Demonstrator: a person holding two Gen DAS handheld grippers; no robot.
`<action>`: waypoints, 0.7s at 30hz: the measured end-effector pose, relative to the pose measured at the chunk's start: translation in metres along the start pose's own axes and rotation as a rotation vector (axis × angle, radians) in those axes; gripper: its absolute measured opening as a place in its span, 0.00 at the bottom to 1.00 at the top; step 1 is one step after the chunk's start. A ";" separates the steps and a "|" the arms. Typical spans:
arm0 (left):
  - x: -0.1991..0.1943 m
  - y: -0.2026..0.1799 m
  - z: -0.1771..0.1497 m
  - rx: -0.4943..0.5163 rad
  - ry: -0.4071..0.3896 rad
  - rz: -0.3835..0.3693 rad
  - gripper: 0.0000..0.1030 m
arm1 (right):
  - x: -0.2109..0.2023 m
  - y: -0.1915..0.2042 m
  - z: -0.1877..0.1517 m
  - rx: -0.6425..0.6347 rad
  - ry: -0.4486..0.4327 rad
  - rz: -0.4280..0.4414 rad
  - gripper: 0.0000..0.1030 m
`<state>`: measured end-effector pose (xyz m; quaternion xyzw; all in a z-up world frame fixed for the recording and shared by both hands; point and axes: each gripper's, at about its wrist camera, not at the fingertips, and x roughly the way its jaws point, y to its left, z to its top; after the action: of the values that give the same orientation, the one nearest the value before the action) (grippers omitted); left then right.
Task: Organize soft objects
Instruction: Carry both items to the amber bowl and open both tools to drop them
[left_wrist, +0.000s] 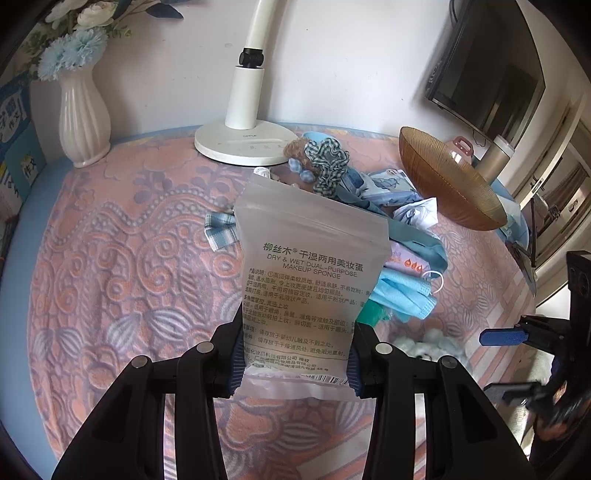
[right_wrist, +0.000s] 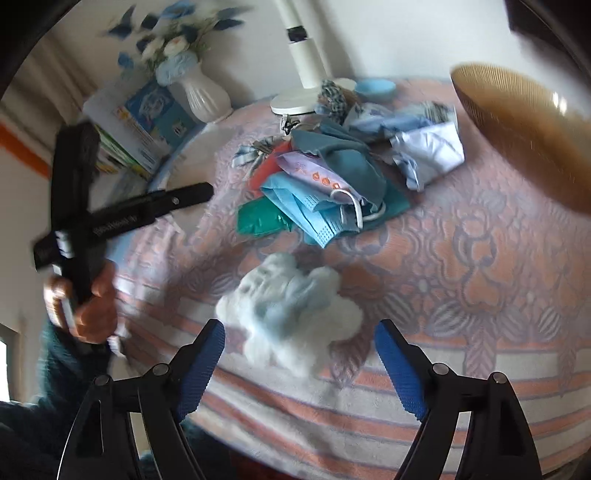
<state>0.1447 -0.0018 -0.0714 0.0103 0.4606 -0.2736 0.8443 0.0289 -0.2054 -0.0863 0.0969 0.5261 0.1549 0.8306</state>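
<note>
Two sets of jaws are mine, and they differ. My left gripper (left_wrist: 295, 363) pinches the lower part of a frosted sponge pouch (left_wrist: 308, 269), pads pressed on both side edges, so the bag stands upright with its mouth away from me. My right gripper (right_wrist: 299, 363) has its jaws spread wide with nothing between the pads; the fluffy pale-blue plush (right_wrist: 291, 314) lies on the counter just ahead of them, near the front edge.

As I judge it, the step in hand is to take the plush. To do it well I would come down centred over the fluff, close on its thick middle rather than a loose tuft, and keep the pouch upright and steady meanwhile.

Beyond the plush, toward the middle of the counter, sits the heap of soft things: a blue face mask (right_wrist: 314, 218) at its near side, a teal cloth (right_wrist: 343, 158) above, a striped scrunchie (left_wrist: 327, 162) near the far edge by the lamp base (left_wrist: 240, 144). An amber bowl (left_wrist: 447, 181) stands at the far right corner. The ribbed vase (left_wrist: 83, 118) stands at the far left corner. Open room lies along the left half and the near right of the patterned cover (left_wrist: 122, 258); the front edge is close, so a dropped plush could roll off.
</note>
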 end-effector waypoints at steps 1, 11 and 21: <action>-0.001 0.000 -0.001 -0.001 -0.001 0.000 0.39 | 0.006 0.008 0.000 -0.040 -0.006 -0.049 0.83; -0.008 -0.012 -0.001 0.012 -0.012 -0.009 0.39 | 0.048 0.031 0.003 -0.179 0.032 -0.093 0.62; -0.025 -0.065 0.031 0.088 -0.090 -0.029 0.39 | -0.039 -0.012 0.022 -0.106 -0.160 -0.157 0.47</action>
<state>0.1272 -0.0539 -0.0191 0.0288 0.4099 -0.3060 0.8588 0.0355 -0.2307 -0.0480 0.0234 0.4553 0.1088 0.8834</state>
